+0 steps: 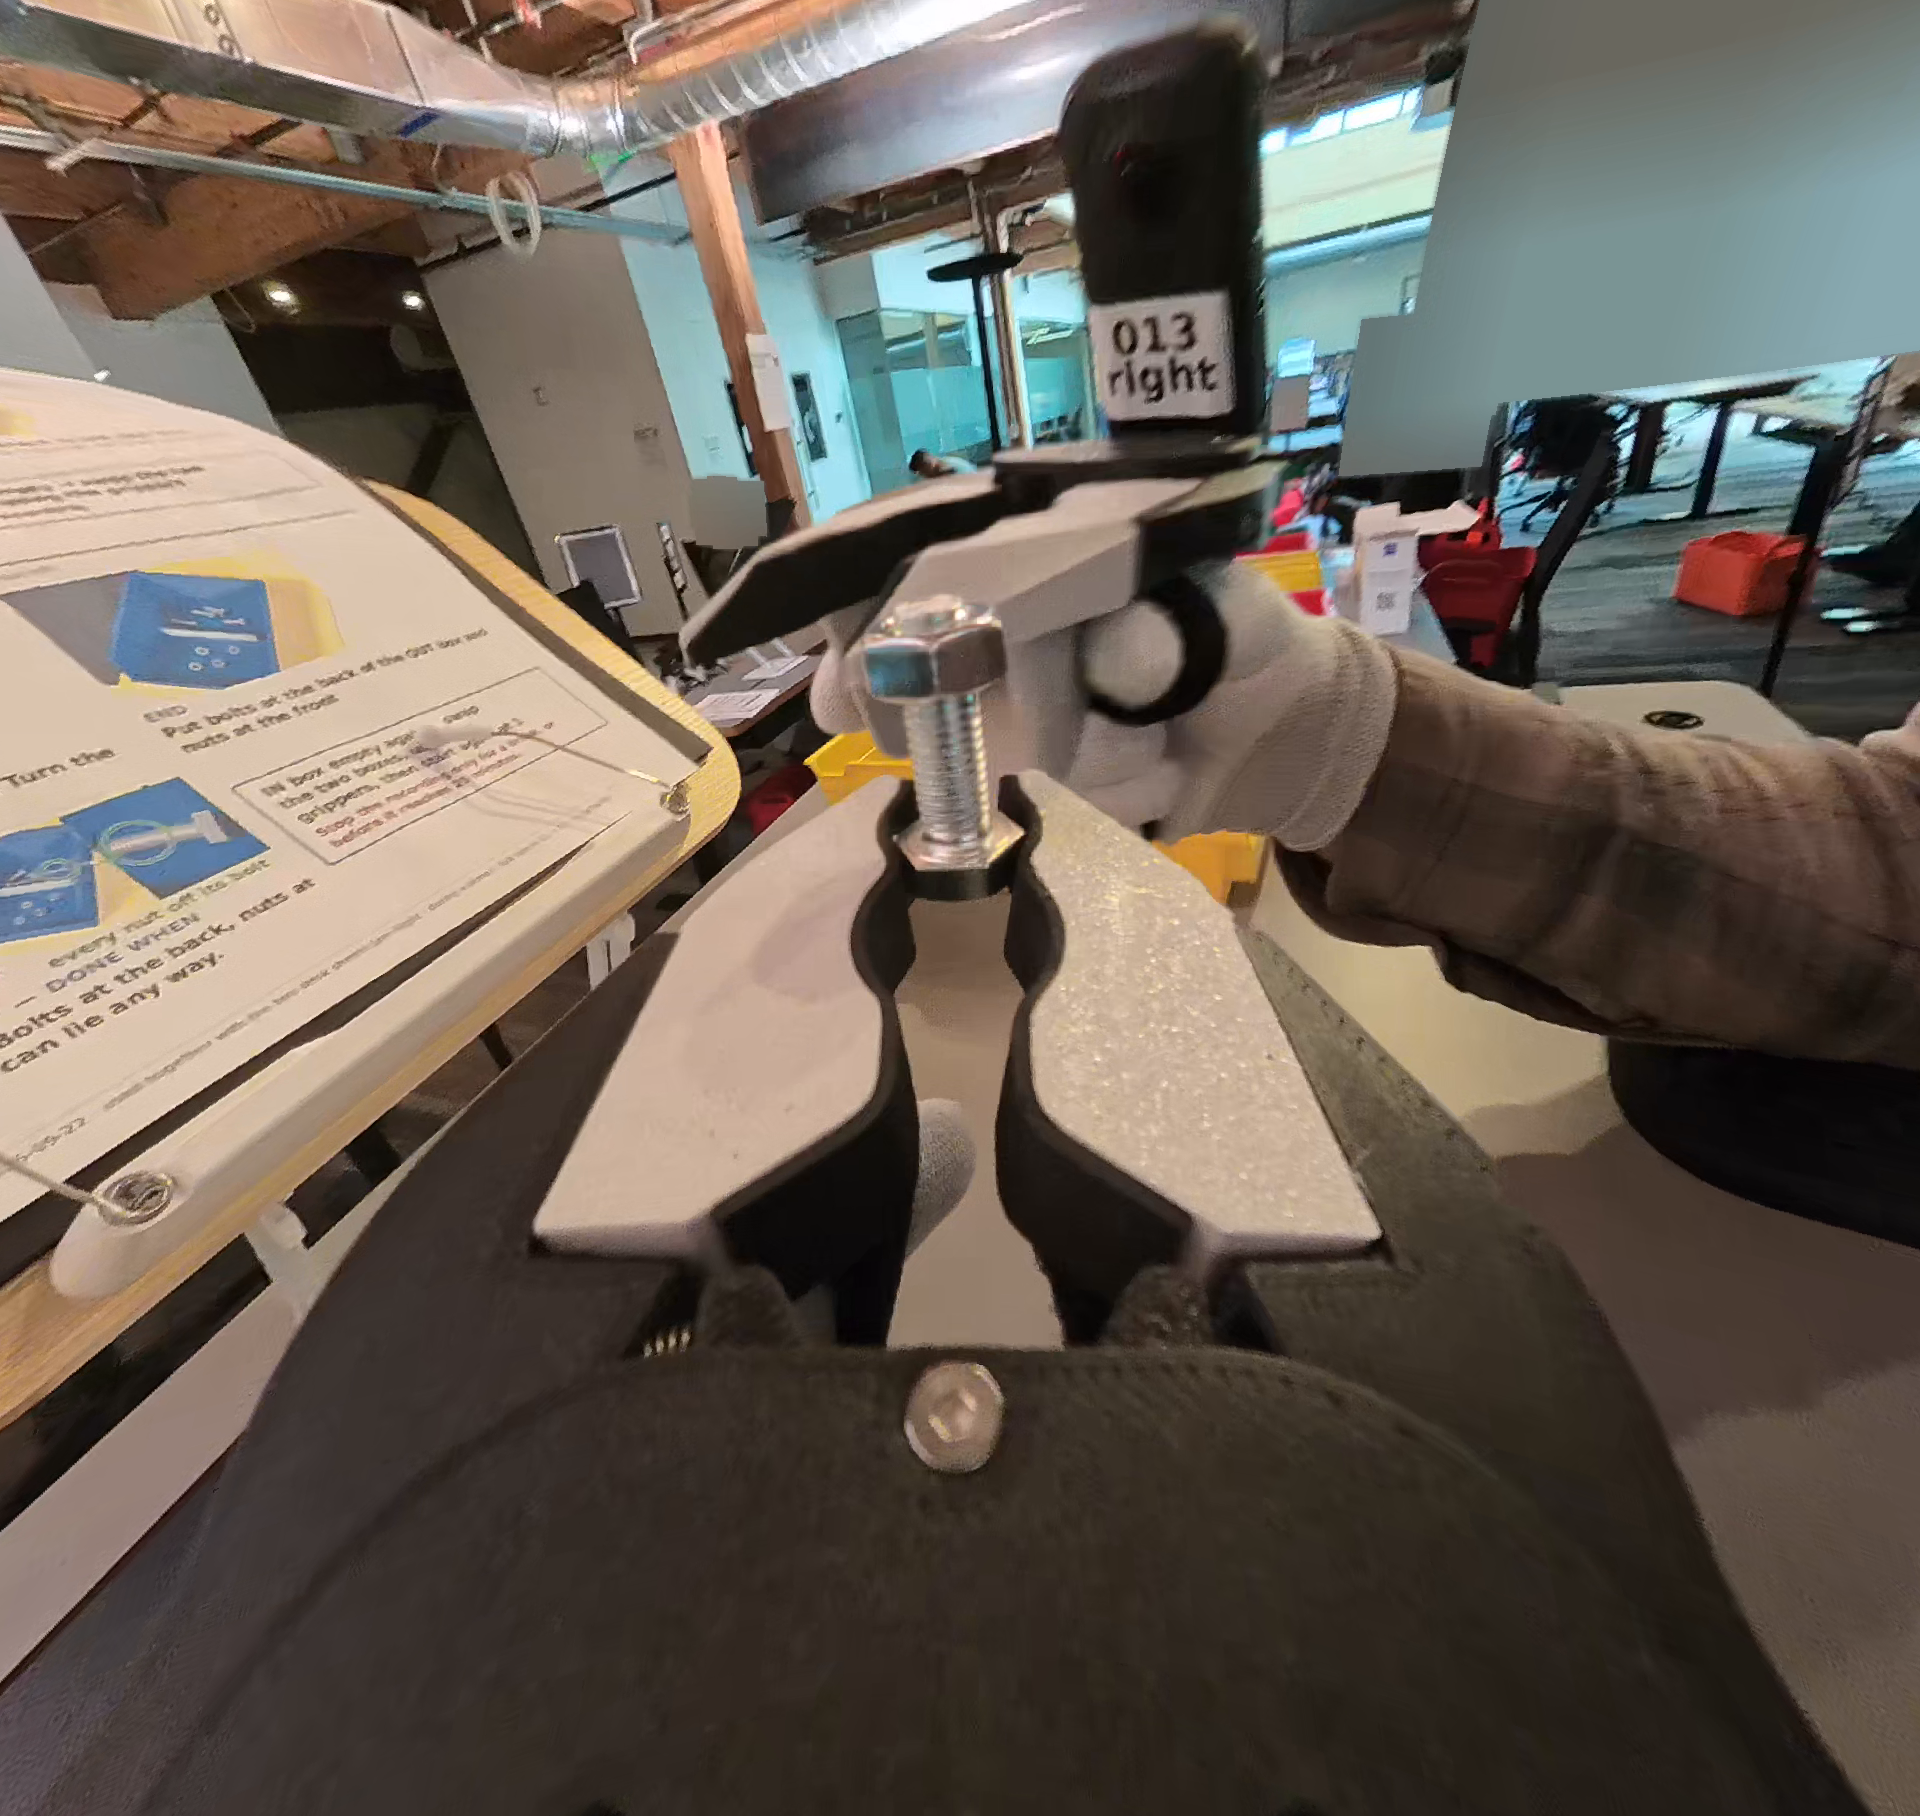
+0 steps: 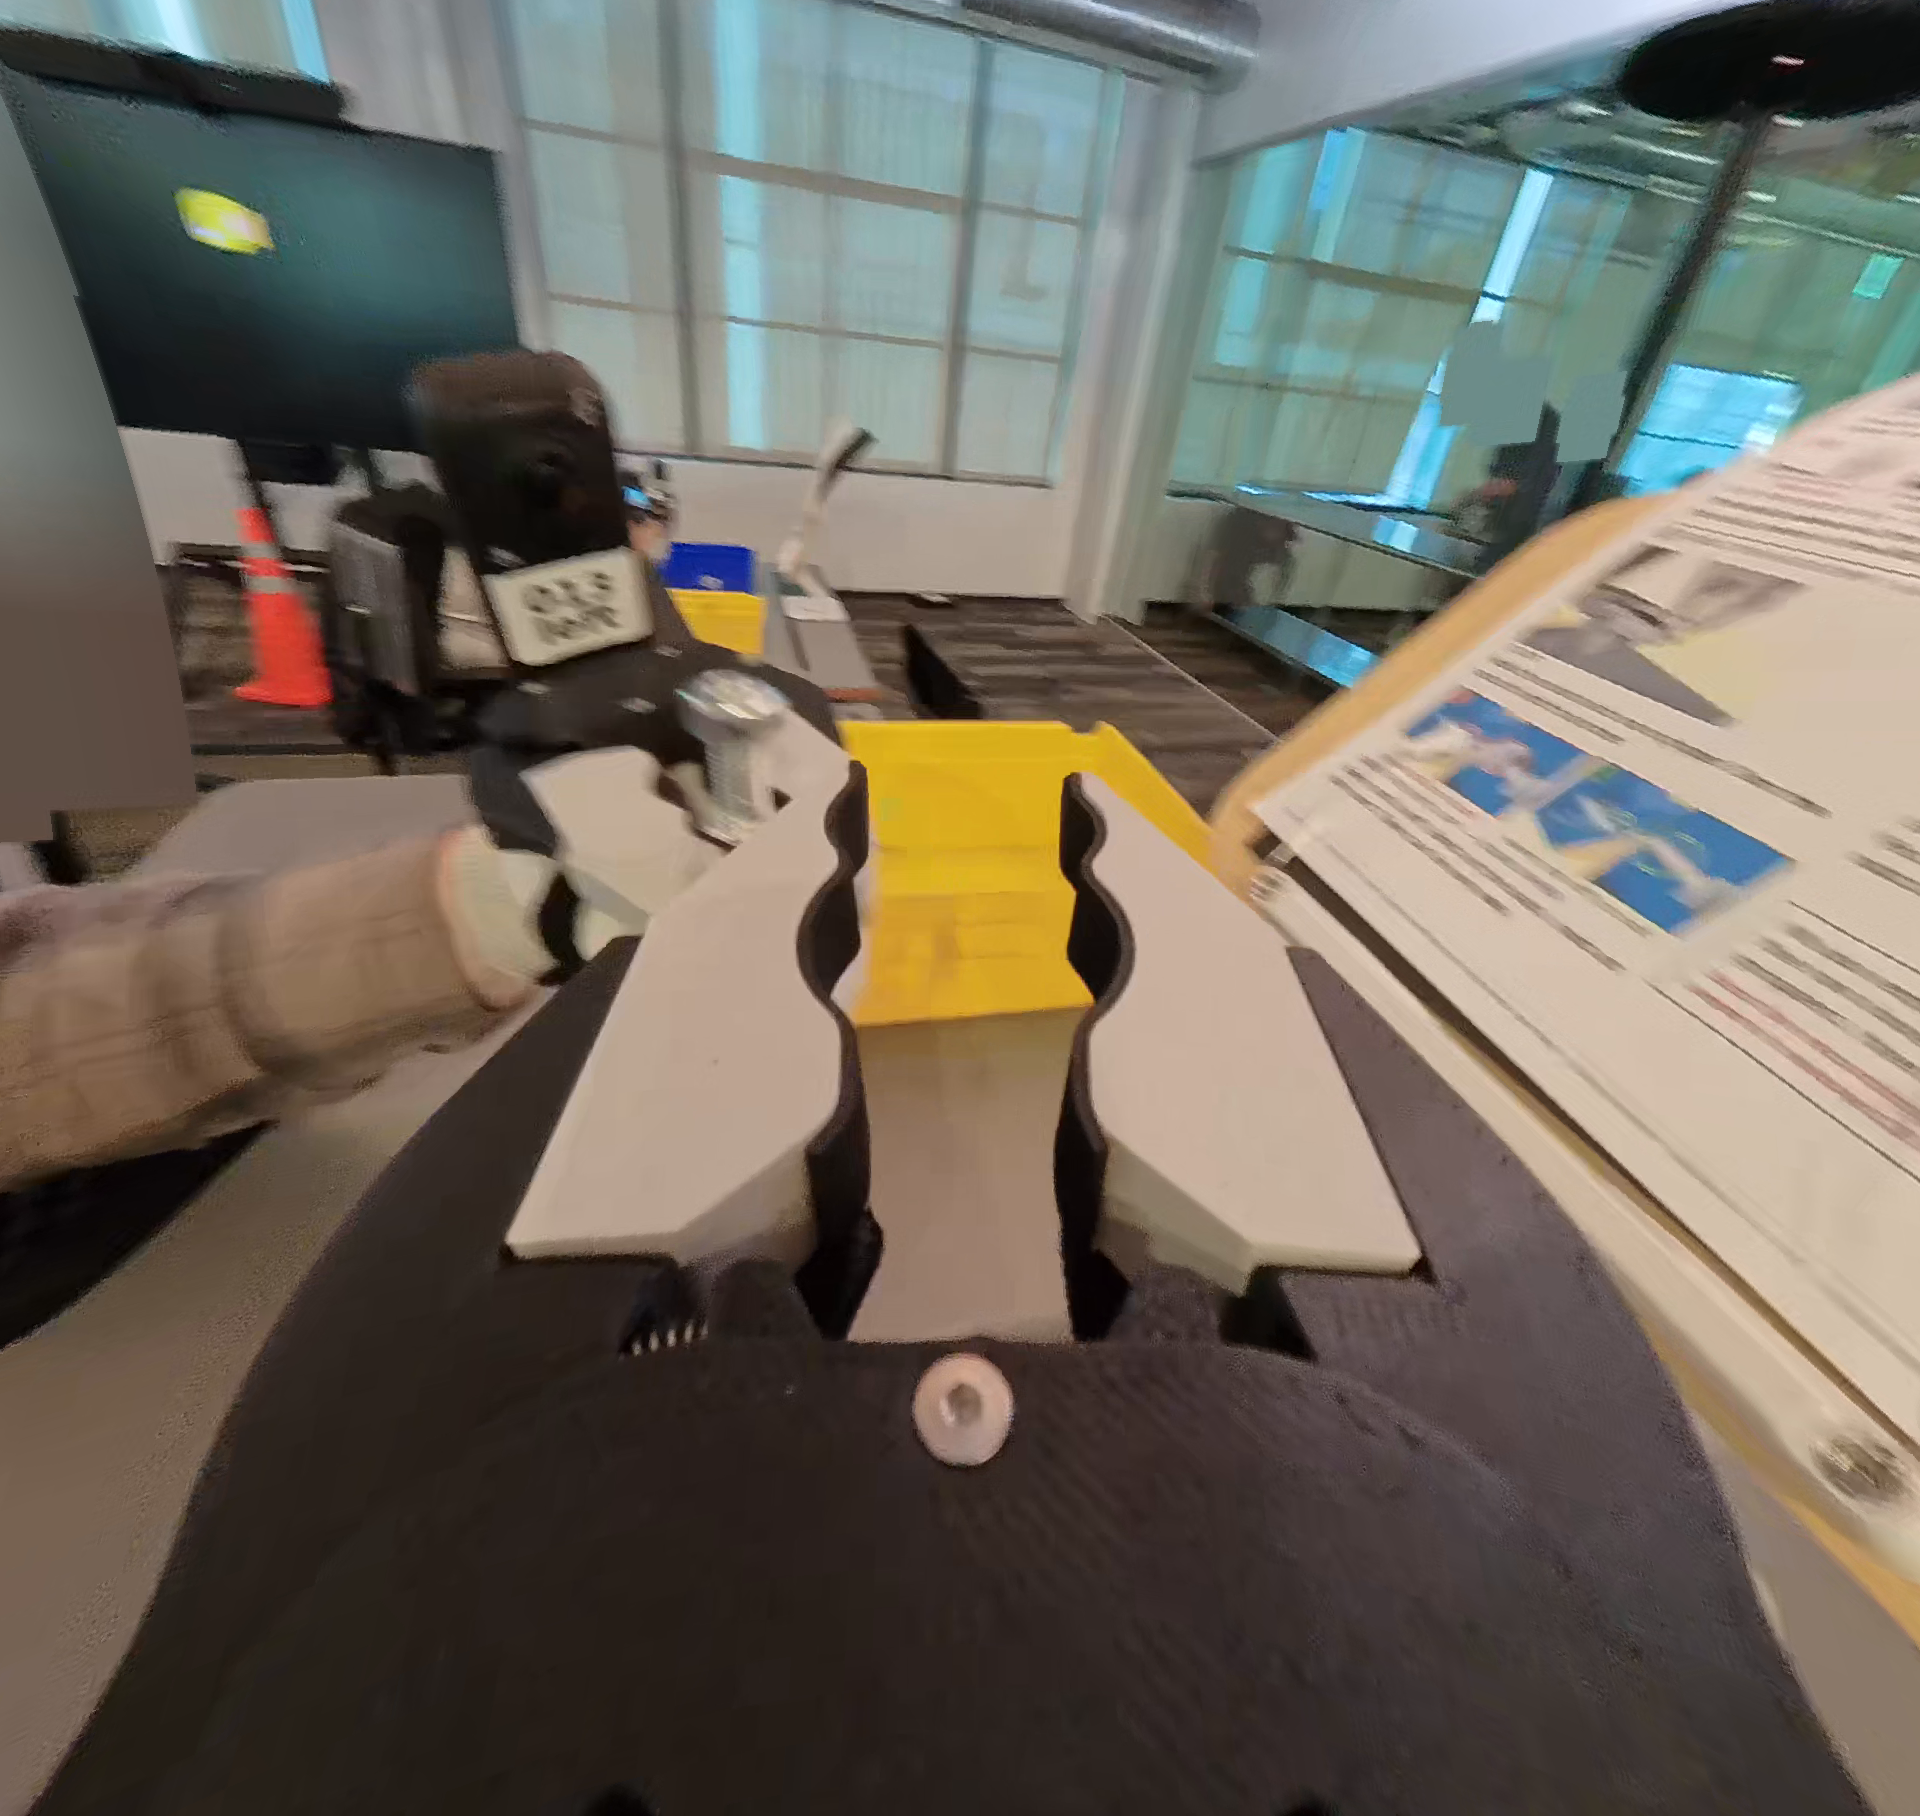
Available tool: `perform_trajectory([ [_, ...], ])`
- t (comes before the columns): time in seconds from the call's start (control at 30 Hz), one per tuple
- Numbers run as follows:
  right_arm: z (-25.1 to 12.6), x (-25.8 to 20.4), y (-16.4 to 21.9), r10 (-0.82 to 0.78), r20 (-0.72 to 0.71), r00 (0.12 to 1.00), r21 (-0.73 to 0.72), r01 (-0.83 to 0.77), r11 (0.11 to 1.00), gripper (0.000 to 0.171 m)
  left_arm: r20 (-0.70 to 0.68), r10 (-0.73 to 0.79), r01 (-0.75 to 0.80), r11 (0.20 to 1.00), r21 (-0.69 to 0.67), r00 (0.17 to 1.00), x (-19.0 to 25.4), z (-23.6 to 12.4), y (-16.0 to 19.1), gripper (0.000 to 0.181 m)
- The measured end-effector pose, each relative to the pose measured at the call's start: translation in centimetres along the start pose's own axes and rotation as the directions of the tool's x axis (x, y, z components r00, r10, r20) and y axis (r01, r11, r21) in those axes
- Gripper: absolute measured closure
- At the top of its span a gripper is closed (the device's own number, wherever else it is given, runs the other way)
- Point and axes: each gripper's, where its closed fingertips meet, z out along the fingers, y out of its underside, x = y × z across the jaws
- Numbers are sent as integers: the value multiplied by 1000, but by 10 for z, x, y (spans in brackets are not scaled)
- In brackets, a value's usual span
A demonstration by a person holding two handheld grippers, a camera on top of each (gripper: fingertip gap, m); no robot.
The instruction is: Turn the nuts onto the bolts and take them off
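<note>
A steel bolt (image 1: 940, 779) stands upright with its hex head (image 1: 935, 670) on top. My left gripper (image 1: 954, 847) is shut on a thin hex piece at the bolt's lower end, which looks like the nut (image 1: 956, 844). My right gripper (image 1: 821, 613), held by a white-gloved hand (image 1: 1257, 717), is just behind the bolt head, open and empty. In the right wrist view, my right gripper (image 2: 961, 800) stands open with nothing between its fingers. The left gripper (image 2: 717, 821) with the bolt (image 2: 732, 758) is to its left, close to the left fingertip.
A tilted board with an instruction sheet (image 1: 312, 727) stands on the left; it also shows in the right wrist view (image 2: 1610, 883), on the right. A yellow bin (image 2: 966, 831) sits on the grey table (image 2: 961, 1143) ahead of my right gripper. An orange cone (image 2: 275, 623) stands far back. The grippers' ends are close to 4 centimetres from one another.
</note>
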Motion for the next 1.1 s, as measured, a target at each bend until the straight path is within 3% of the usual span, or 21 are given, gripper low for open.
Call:
perform_trajectory([
  [0.03,-3,7,3,-3,-27,1000,-23,3,1000,135,0,-4,4,1000,7,1000,0,-1,-3,167],
  [0.27,9,-33,-6,-39,119,992,1,39,999,114,-4,-8,8,1000,-15,1000,0,2,3,167],
  [0.47,3,-8,3,15,44,999,-31,-14,999,106,7,-30,30,999,-16,1000,-4,0,5,167],
  [1.0,1,-28,-13,37,152,988,54,-45,998,139,-30,-78,81,993,85,996,0,1,-5,167],
  [1.1,3,-33,-13,29,157,987,25,-34,999,134,-16,-53,54,997,55,998,0,3,-1,167],
])
